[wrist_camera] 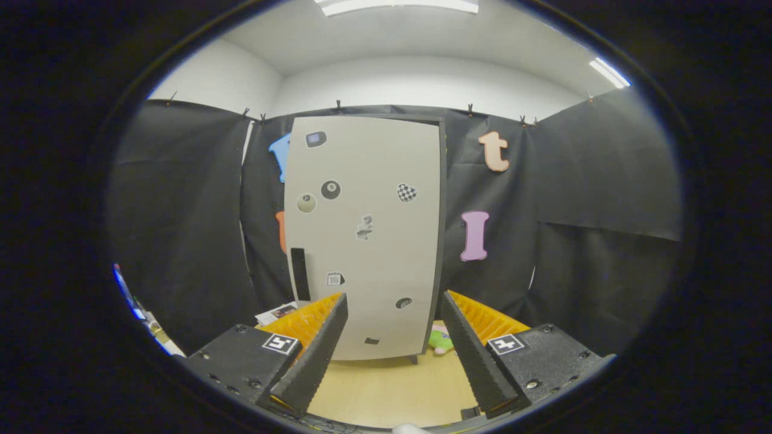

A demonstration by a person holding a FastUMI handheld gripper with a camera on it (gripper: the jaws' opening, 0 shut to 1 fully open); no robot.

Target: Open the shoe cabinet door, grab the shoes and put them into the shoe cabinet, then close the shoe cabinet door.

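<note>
Gripper [395,337]: fingers spread wide, nothing held, aimed across bare wooden floor [392,386]. Beyond: shoe cabinet [368,241] upright, door flush shut, dark handle strip [300,274] at its left edge. Pink-green item [440,340], possibly a shoe, beside cabinet's right foot. Fits either door awaiting opening or closed again; cabinet contents hidden.
</note>
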